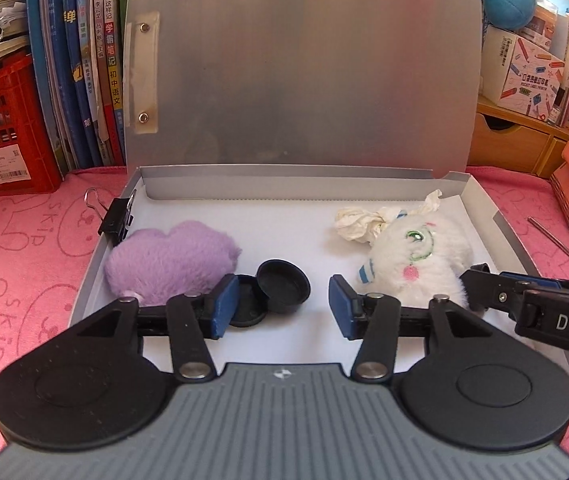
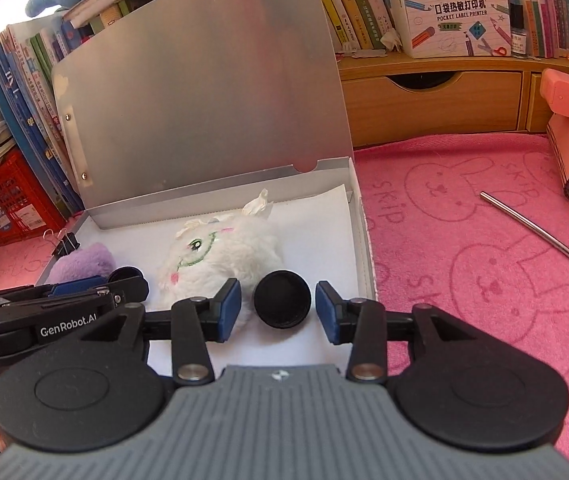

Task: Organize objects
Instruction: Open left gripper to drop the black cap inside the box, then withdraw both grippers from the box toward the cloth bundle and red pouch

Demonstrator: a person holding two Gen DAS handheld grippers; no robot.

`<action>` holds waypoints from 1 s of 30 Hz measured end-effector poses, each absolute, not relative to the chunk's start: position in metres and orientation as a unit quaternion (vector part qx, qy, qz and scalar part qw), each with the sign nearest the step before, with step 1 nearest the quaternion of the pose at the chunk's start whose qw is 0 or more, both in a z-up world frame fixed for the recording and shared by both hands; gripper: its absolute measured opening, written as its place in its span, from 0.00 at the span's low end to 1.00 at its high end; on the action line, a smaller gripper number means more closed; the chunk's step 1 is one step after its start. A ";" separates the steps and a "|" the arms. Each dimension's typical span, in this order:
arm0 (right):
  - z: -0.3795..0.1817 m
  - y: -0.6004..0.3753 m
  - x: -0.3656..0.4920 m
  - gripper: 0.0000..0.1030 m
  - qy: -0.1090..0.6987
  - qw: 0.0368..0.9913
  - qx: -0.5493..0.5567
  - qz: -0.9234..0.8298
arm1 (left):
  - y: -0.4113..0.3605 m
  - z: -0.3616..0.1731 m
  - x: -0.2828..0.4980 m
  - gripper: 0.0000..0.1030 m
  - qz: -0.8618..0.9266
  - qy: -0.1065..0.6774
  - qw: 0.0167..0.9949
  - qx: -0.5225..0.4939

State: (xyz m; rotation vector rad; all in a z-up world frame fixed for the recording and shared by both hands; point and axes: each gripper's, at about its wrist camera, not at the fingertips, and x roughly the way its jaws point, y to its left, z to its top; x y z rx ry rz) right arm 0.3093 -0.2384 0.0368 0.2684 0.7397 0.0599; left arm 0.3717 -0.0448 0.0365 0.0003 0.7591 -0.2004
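Both of my hand-held grippers hang over the open grey file box (image 1: 480, 208), jaws apart and gripping nothing. My left hand-held gripper (image 1: 280, 306) has its left pad just in front of two round black caps: a flat one (image 1: 249, 308) lying down and a deeper one (image 1: 284, 286) leaning on it, hollow side showing. My right hand-held gripper (image 2: 278, 306) frames another black cap (image 2: 282, 299), which sits free on the white floor of the box, clear of both pads. Just beyond the left caps lies a purple plush cloud (image 1: 172, 260), pressed against the left wall of the box, where a black binder clip (image 1: 118, 216) is clamped on the rim. On the right half rests a white plush toy (image 1: 412, 264) with a green stitched eye and pink cheek, and a crumpled tissue (image 1: 358, 222) touches its far side. Behind them the box lid (image 1: 304, 68) stands upright. The box sits on a pink rabbit-print towel (image 2: 464, 248) over the worktop, where a metal straw (image 2: 540, 232) lies well to the right. At the back stand rows of books (image 1: 92, 60), a red crate (image 1: 0, 120) and a label printer box (image 2: 452, 4).
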 end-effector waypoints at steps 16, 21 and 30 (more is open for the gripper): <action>0.073 -0.234 0.248 0.67 0.323 0.940 0.099 0.046 | -0.032 0.082 0.308 0.80 -0.109 0.319 0.942 -0.006; 0.083 -0.226 0.214 0.70 0.305 0.948 0.066 0.064 | -0.028 0.092 0.269 0.82 -0.128 0.295 0.947 0.008; 0.088 -0.223 0.156 0.77 0.283 0.951 0.081 0.093 | -0.024 0.088 0.198 0.84 -0.158 0.269 0.950 0.023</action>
